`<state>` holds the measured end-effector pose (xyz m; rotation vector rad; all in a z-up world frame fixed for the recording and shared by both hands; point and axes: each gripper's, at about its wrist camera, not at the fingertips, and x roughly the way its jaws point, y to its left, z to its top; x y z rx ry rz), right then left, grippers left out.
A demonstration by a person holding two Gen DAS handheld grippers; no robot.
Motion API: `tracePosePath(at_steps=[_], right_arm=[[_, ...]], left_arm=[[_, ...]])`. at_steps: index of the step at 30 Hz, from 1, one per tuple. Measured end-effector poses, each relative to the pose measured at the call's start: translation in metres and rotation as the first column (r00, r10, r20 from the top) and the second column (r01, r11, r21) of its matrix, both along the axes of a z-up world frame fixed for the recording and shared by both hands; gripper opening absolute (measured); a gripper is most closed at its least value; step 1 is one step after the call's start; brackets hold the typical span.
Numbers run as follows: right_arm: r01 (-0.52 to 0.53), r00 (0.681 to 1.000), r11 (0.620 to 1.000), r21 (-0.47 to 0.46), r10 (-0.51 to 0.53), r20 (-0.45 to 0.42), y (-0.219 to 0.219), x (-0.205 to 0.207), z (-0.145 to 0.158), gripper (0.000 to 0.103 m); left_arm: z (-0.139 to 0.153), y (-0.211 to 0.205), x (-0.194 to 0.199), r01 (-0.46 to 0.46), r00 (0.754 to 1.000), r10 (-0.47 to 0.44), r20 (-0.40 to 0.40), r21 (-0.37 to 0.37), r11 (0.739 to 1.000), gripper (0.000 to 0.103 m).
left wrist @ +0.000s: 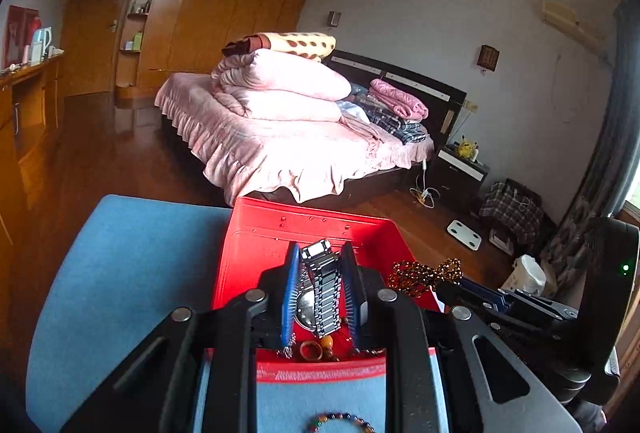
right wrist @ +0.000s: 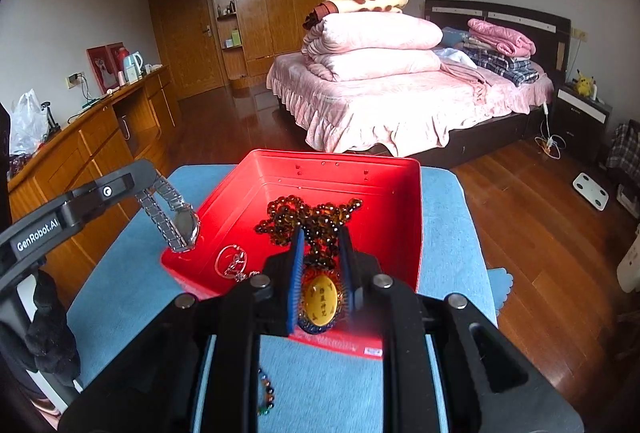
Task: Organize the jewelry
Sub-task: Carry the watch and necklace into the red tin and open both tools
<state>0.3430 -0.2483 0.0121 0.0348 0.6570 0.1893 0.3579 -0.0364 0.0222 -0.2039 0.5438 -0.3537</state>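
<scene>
A silver metal-link wristwatch [left wrist: 322, 287] is clamped between the blue pads of the left gripper [left wrist: 320, 253], held above the near left part of an open red box [left wrist: 256, 245]. In the left wrist view its band runs lengthwise along the fingers, the clasp end pointing far and the round case hanging near, close to the gripper body. In the right wrist view the same watch [right wrist: 176, 219] slants, band end up and to the left in the left gripper [right wrist: 154, 185], case down and to the right, over the box's left rim.

The right gripper [right wrist: 320, 237] grips a brown bead necklace [right wrist: 308, 215] at the strand just above its oval yellow pendant [right wrist: 320, 303]. The pendant's long axis lies along the fingers, and it hangs between them, while the beads bunch on the far side over the red box [right wrist: 344, 173].

Inside the box, near the left corner, lies a silvery ring-shaped piece [right wrist: 232, 263]. The box sits on a blue cloth [right wrist: 132, 273]. Near the lower edge, on the cloth, lies a multicoloured bead bracelet [right wrist: 266, 393]. Beyond, a bed [right wrist: 400, 105] with pink covers stands on a wooden floor [right wrist: 520, 233].
</scene>
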Motion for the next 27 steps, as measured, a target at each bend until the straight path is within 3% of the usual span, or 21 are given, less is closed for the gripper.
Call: tracePosePath(at_steps=[6,13,17,19,20,22,23,27], right_arm=[[0.020,0.997,1.000,0.004,-0.019,-0.079,0.001,0.040,-0.025,0.016],[0.033,0.989,0.999,-0.002,-0.033,-0.143,0.003,0.067,-0.053,0.016],[0.051,0.988,0.999,-0.006,-0.052,-0.147,0.003,0.070,-0.060,0.020],[0.056,0.988,0.998,-0.008,-0.056,-0.143,0.002,0.068,-0.060,0.029],[0.062,0.989,0.998,-0.013,-0.063,-0.132,0.001,0.068,-0.058,0.035],[0.073,0.992,0.997,-0.028,-0.075,-0.104,0.000,0.062,-0.052,0.044],[0.075,0.993,0.997,-0.032,-0.077,-0.091,-0.002,0.060,-0.050,0.051],[0.092,0.995,0.995,-0.032,-0.093,-0.040,-0.006,0.043,-0.038,0.060]], left_arm=[[-0.028,-0.014,0.043,0.004,0.997,-0.001,-0.077,0.039,0.999,0.021],[-0.058,-0.021,0.066,-0.004,0.989,0.015,-0.147,0.072,0.997,0.021],[-0.069,-0.020,0.072,-0.017,0.985,0.033,-0.172,0.090,0.996,0.022],[-0.073,-0.018,0.074,-0.014,0.981,0.031,-0.189,0.094,0.995,0.022],[-0.074,-0.017,0.073,-0.014,0.982,0.032,-0.189,0.099,0.995,0.024],[-0.071,-0.014,0.068,-0.021,0.985,0.038,-0.171,0.105,0.994,0.054],[-0.068,-0.012,0.065,-0.024,0.987,0.039,-0.156,0.099,0.995,0.061],[-0.053,-0.006,0.044,-0.016,0.995,0.026,-0.094,0.110,0.994,0.067]])
